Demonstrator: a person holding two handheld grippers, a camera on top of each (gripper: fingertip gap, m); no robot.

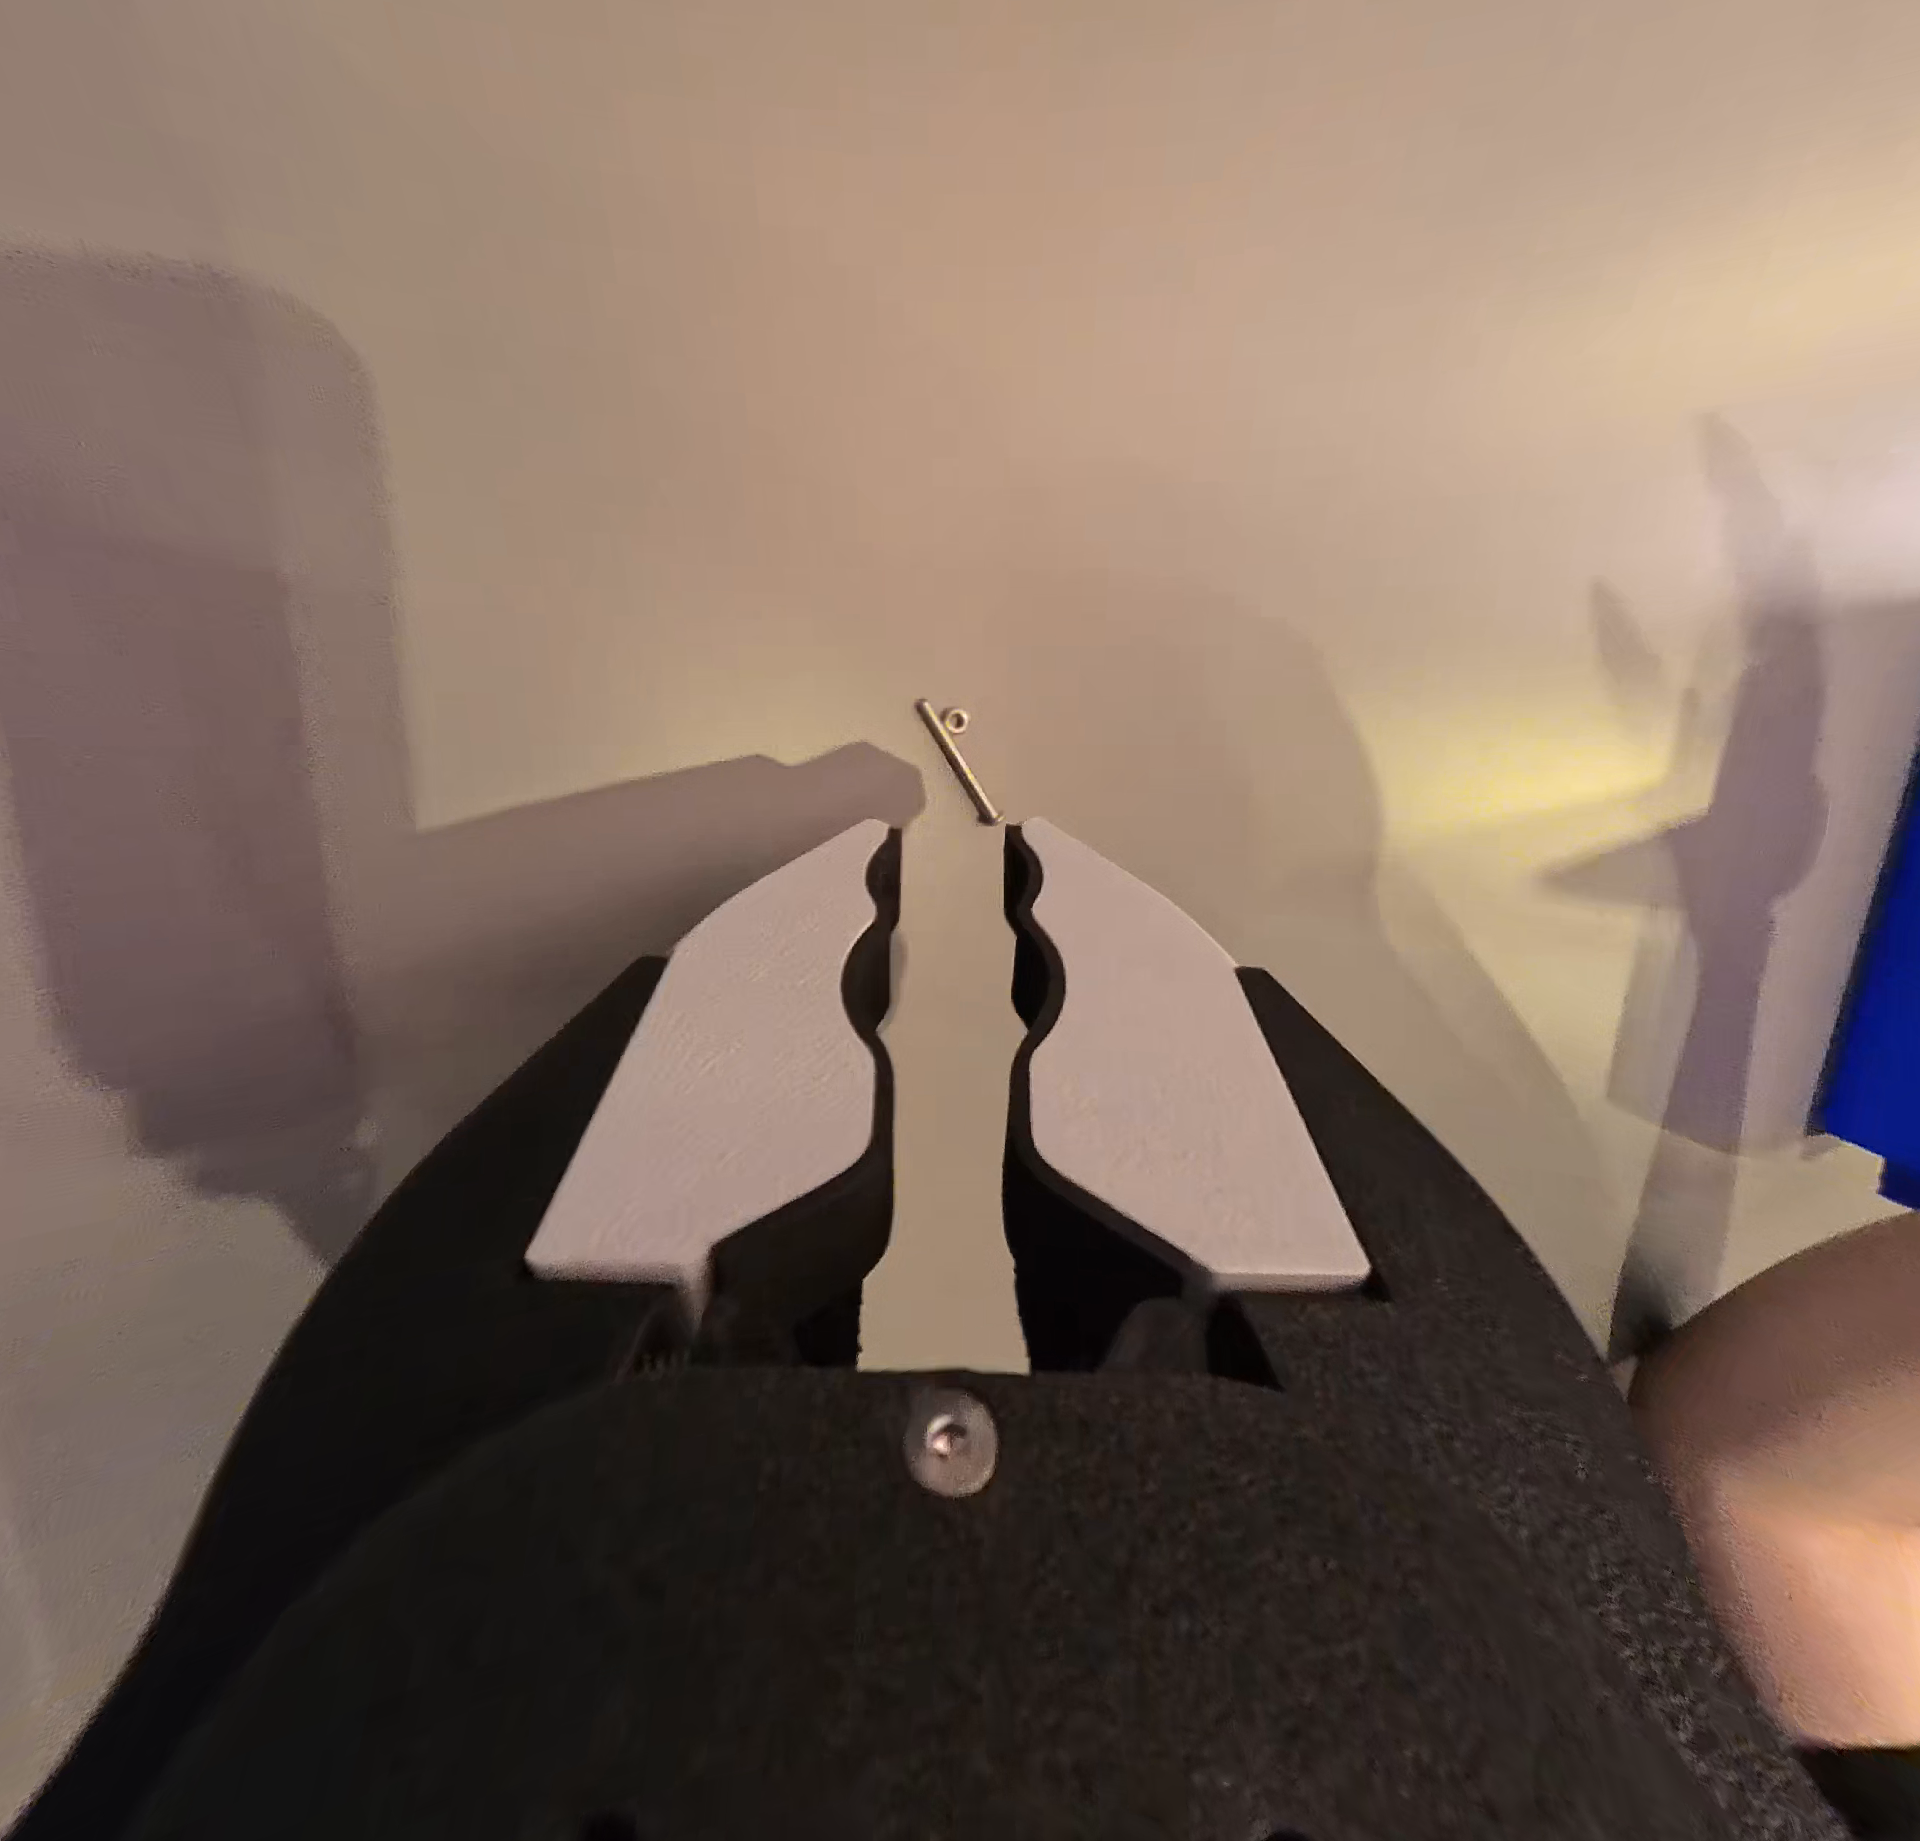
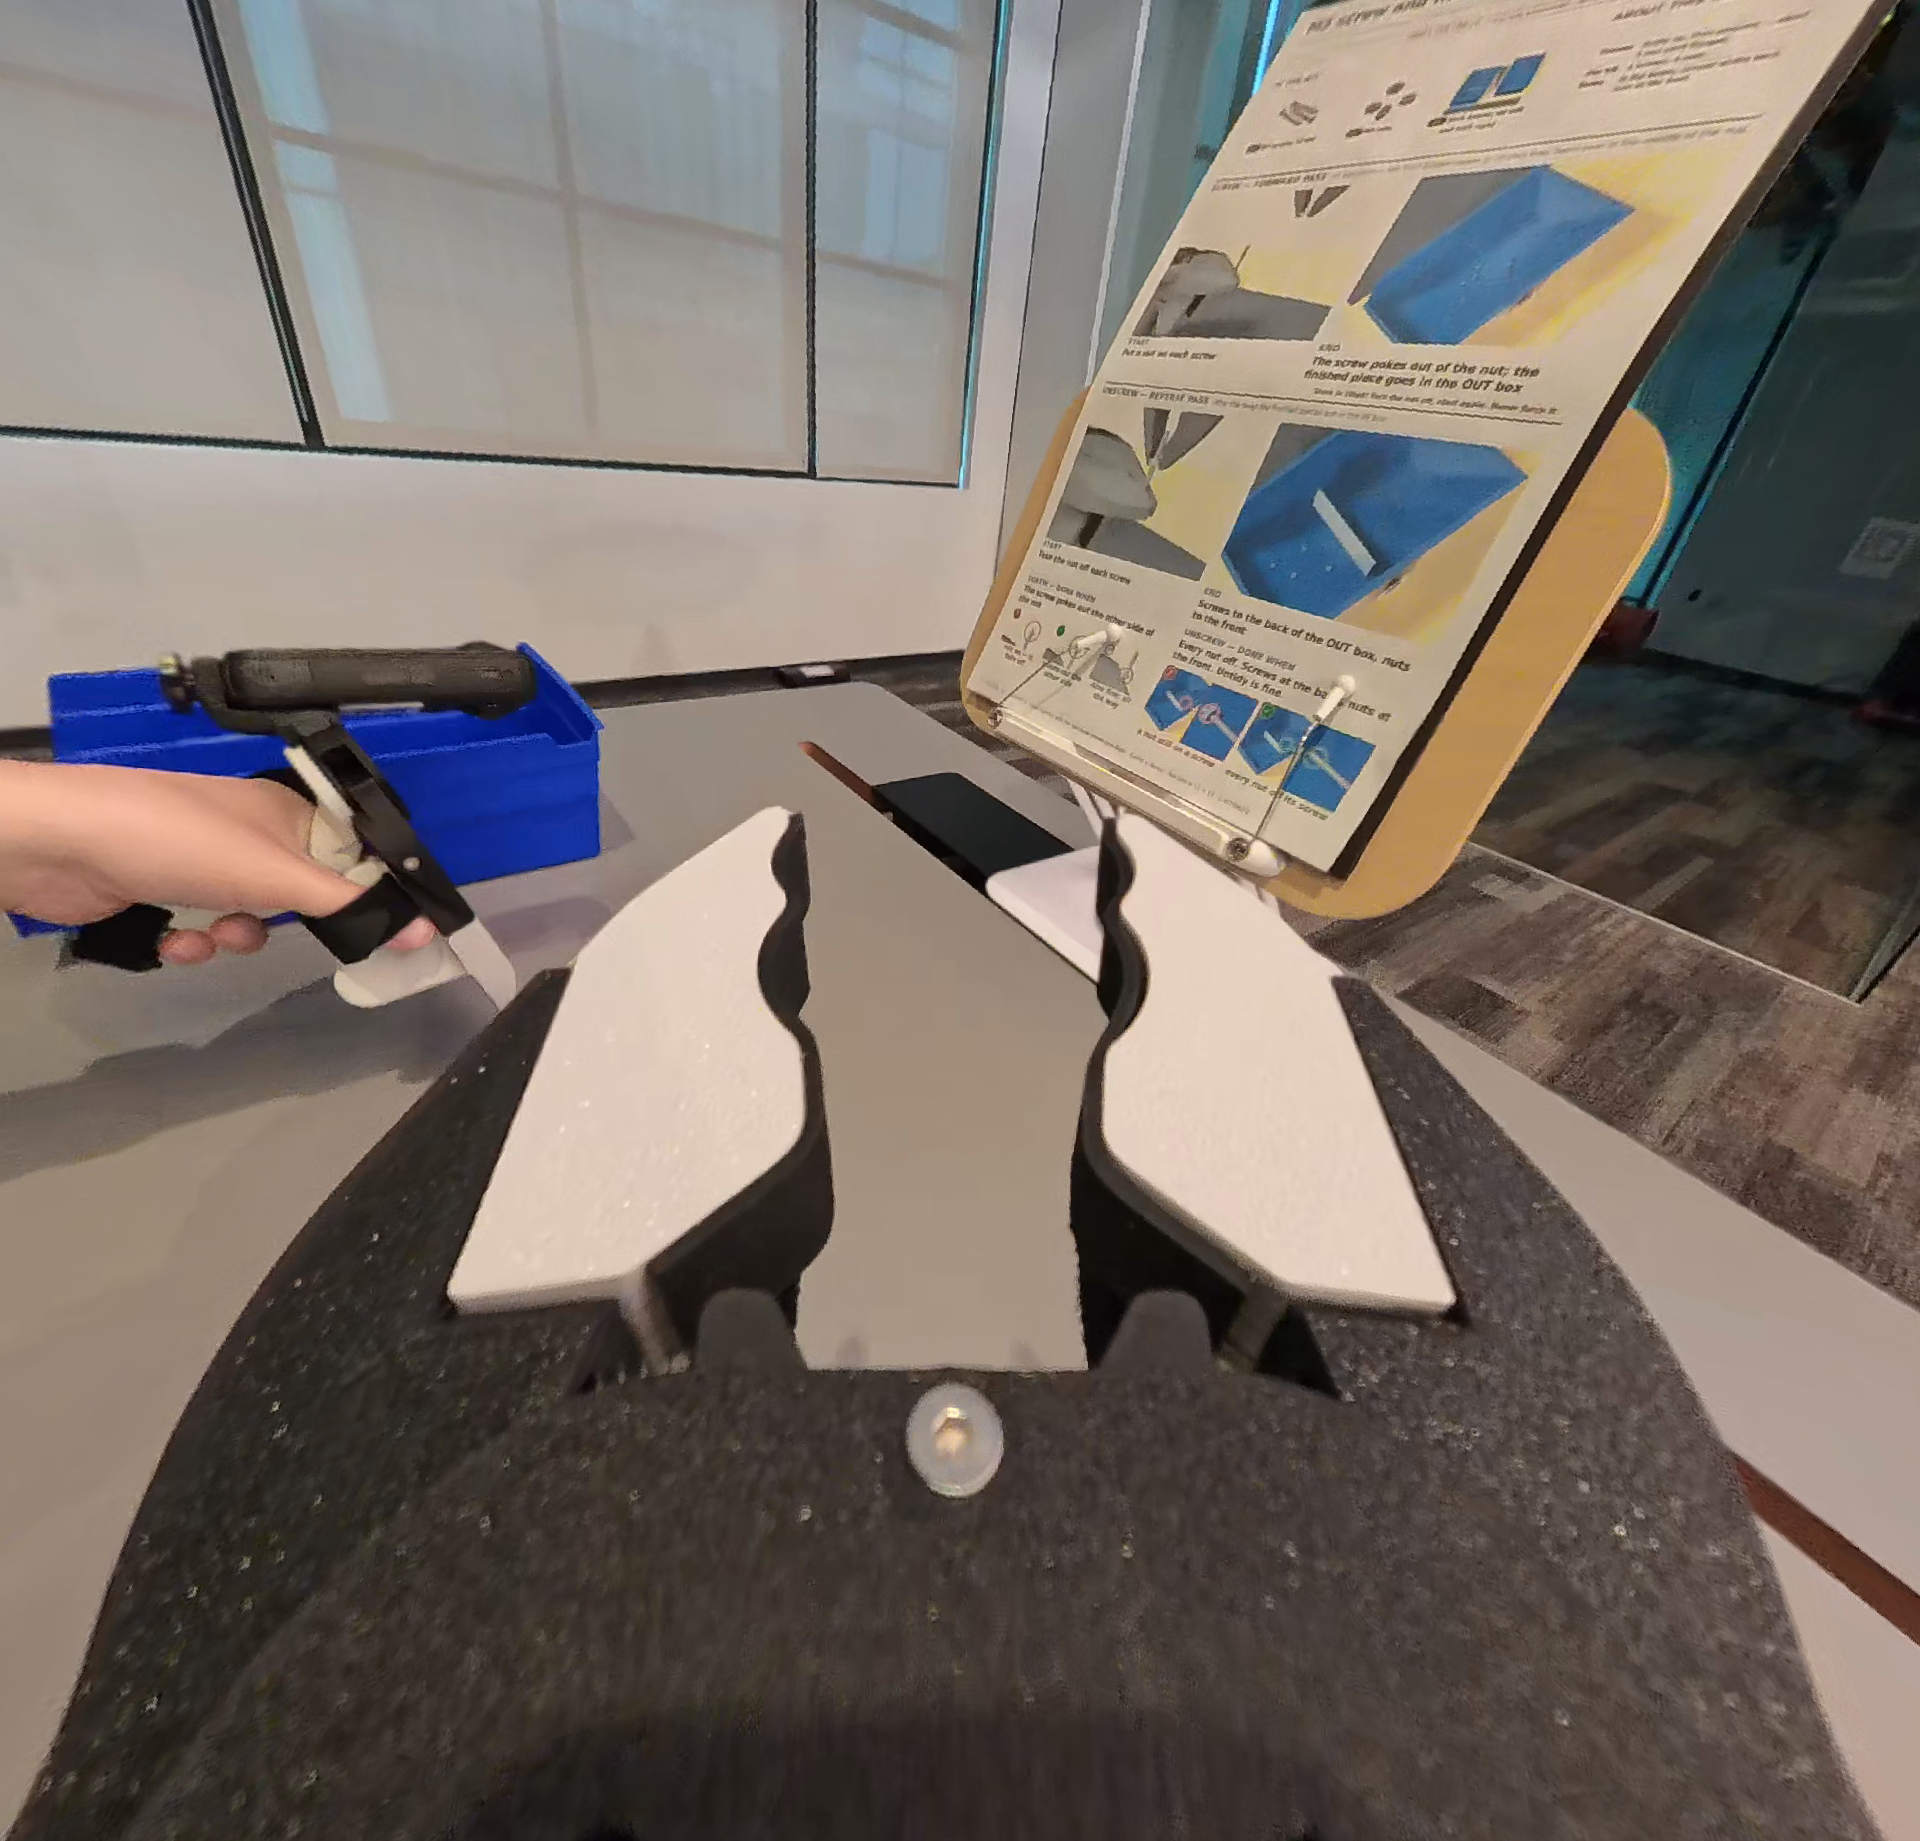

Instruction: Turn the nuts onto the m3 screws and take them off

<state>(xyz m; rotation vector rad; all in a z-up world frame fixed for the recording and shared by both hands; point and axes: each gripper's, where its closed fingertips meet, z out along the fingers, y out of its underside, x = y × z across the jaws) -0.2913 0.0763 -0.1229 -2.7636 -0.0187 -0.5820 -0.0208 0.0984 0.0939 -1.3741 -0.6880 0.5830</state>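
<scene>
A thin metal screw (image 1: 958,761) lies on the pale table just beyond my left gripper's tips, with a small nut (image 1: 957,719) beside its far end. My left gripper (image 1: 953,830) is open and empty, pointed down at the table, the screw's near end close to its right fingertip. My right gripper (image 2: 951,835) is open and empty, held above the grey table and pointed toward the instruction board. The left gripper also shows in the right wrist view (image 2: 447,965), held by a hand, tips down on the table.
A blue bin (image 2: 499,773) stands behind the left gripper and shows at the right edge of the left wrist view (image 1: 1881,981). An instruction board (image 2: 1382,420) on a white stand (image 2: 1049,887) is at the right. The table edge (image 2: 1558,1085) drops to carpet floor. Across from one pair of fingers to the other is roughly 35 cm. The right gripper is farther from the small nut (image 1: 957,719), some 35 cm, than the left, some 4 cm.
</scene>
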